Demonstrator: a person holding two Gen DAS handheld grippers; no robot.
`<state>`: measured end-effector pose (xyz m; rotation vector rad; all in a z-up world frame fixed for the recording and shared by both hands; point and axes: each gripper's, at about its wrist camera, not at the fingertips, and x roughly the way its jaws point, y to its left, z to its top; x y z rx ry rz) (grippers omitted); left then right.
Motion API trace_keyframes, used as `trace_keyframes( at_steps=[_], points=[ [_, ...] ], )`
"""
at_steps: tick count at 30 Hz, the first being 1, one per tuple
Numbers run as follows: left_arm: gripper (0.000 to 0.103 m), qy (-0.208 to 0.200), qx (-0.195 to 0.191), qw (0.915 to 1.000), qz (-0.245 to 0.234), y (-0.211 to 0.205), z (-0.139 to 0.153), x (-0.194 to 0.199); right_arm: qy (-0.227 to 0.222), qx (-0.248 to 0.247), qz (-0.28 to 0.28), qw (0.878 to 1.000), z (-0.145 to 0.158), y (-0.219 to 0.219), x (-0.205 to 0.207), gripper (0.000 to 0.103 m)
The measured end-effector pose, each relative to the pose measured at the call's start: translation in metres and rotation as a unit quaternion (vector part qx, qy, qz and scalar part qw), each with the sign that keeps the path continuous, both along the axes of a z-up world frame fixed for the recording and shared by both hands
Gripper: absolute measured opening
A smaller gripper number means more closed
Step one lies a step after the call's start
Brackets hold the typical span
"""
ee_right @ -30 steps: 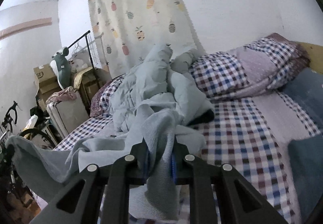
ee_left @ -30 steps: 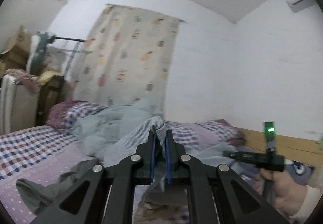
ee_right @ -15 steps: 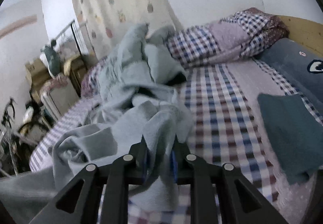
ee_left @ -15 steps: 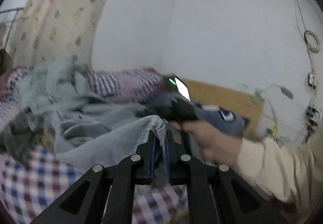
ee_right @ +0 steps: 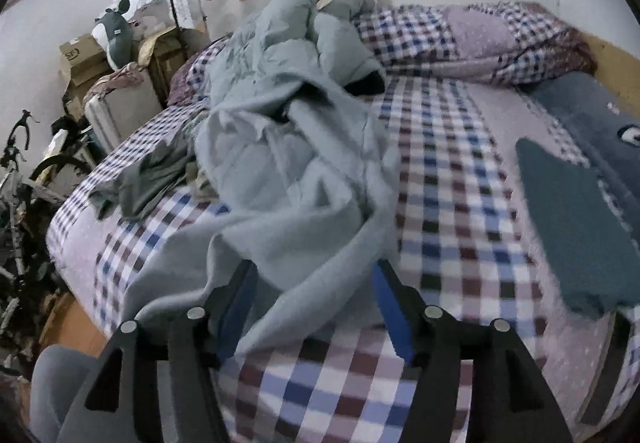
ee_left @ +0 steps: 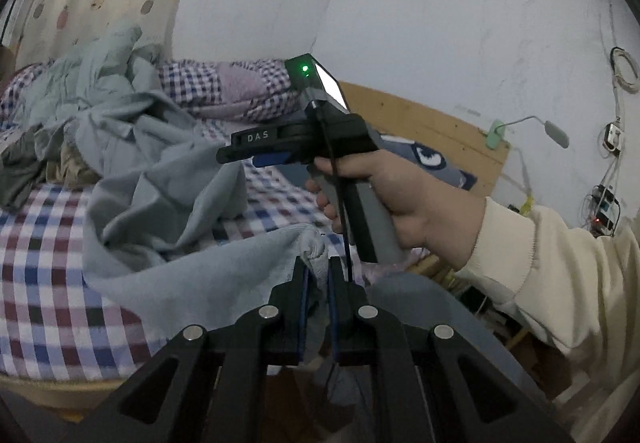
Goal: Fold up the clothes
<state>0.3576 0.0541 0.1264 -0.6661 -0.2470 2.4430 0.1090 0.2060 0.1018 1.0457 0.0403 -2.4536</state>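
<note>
Left tongs (ee_left: pixel 317 275) pinched the light blue garment (ee_left: pixel 192 267) on the bed (ee_right: pixel 460 211); right tongs (ee_right: pixel 312 299) gaped wide, gripping nothing

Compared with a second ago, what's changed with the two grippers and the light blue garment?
The right gripper has opened and let go of the light blue garment, which has dropped onto the checked bedsheet. The left gripper stays clamped on its edge.

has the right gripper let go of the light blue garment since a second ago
Yes. The right gripper was clamped on the light blue garment; now its jaws stand wide apart, cloth lying loose between them on the checked bedsheet.
</note>
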Motion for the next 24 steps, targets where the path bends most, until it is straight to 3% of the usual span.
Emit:
trace_keyframes(
  at_steps=[12, 16, 24],
  points=[
    [0.008, -0.017, -0.016, 0.9996, 0.018, -0.004, -0.005, 0.029, -0.109, -0.06, 0.067, 0.99, -0.057, -0.022, 0.051, 0.064],
    [0.008, -0.021, -0.023, 0.9995, 0.01, -0.003, -0.007, 0.042, -0.117, -0.049, 0.086, 0.988, -0.066, -0.029, 0.069, 0.064],
    [0.008, -0.015, -0.024, 0.9996, -0.005, 0.003, 0.002, 0.061, -0.127, -0.081, 0.045, 0.988, -0.075, -0.032, 0.054, 0.064]
  ],
)
